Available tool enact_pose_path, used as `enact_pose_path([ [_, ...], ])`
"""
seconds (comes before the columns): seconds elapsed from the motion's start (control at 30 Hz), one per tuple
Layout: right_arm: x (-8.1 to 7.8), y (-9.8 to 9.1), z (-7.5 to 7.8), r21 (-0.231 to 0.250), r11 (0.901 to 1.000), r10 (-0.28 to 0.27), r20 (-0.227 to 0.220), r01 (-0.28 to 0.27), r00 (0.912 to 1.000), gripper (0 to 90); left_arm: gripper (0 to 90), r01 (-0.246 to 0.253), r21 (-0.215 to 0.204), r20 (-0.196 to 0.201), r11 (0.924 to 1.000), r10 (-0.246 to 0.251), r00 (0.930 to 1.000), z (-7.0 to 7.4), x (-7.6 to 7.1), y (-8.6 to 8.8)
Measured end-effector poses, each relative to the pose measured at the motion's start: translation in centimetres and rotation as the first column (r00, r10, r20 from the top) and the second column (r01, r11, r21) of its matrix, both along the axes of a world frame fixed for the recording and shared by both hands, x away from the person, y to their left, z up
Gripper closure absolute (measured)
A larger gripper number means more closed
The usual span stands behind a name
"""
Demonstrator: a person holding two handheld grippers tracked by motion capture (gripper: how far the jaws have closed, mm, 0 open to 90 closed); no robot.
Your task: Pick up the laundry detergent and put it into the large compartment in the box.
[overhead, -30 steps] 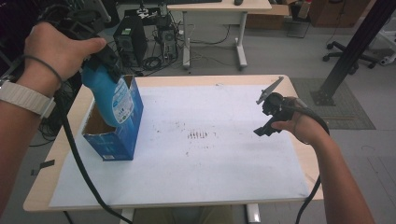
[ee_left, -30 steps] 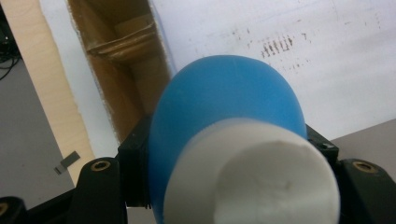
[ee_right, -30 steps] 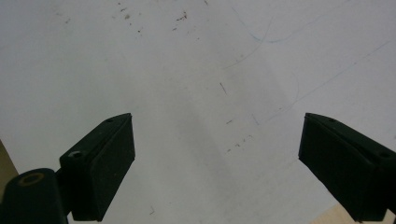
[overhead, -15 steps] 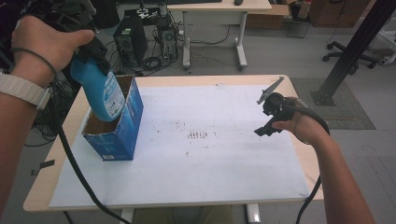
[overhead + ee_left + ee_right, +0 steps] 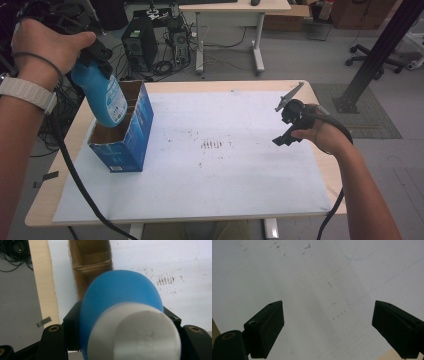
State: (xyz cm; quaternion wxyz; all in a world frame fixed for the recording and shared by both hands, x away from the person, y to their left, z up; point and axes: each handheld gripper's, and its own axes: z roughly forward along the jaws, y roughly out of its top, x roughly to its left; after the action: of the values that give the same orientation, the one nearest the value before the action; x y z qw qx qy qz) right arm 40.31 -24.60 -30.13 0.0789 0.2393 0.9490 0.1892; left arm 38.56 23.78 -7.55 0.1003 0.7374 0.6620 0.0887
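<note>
Blue plastic, rounded and glossy — a bottle [image 5: 102,97] is clamped in the left claw [image 5: 97,62], whose black jaws press on its sides near the white cap [image 5: 133,333], as the left gripper view shows. In the high view the bottle hangs cap end up and tilted, its lower end at the open top of a blue cardboard box [image 5: 122,135] that stands at the left of the surface [image 5: 320,100]. Whether the bottle touches the box's rim or only hovers at it cannot be told. Seen along the left claw, the bottle's round base points at the brown inside of the box, where a cardboard divider [image 5: 92,265] splits it into compartments.

White paper [image 5: 225,180], marked with small dark smudges [image 5: 212,145] near its middle, covers most of the surface. The right claw [image 5: 287,125] is held above the right side of this sheet, well apart from box and bottle — its jaws stand wide open with nothing between them, and the right gripper view looks straight down on bare paper. A black cable [image 5: 75,185] trails from the left claw across the near-left edge of the surface.
</note>
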Motion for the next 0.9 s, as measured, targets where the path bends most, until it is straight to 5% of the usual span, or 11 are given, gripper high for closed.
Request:
enact_pose_path([
  [0.57,0.1,-0.2,0.0,-0.006,1.0000,-0.007,-0.006,0.007,1.0000,10.6,37.2,-0.028,0.026,-0.001,0.9993,0.028,0.9996,-1.9,1.3,0.7],
  [0.9,0.0,-0.3,-0.1,-0.008,0.9999,-0.010,-0.008,0.010,0.9999,10.5,37.2,-0.038,0.034,-0.014,0.9987,0.038,0.9992,-4.4,2.1,1.4],
])
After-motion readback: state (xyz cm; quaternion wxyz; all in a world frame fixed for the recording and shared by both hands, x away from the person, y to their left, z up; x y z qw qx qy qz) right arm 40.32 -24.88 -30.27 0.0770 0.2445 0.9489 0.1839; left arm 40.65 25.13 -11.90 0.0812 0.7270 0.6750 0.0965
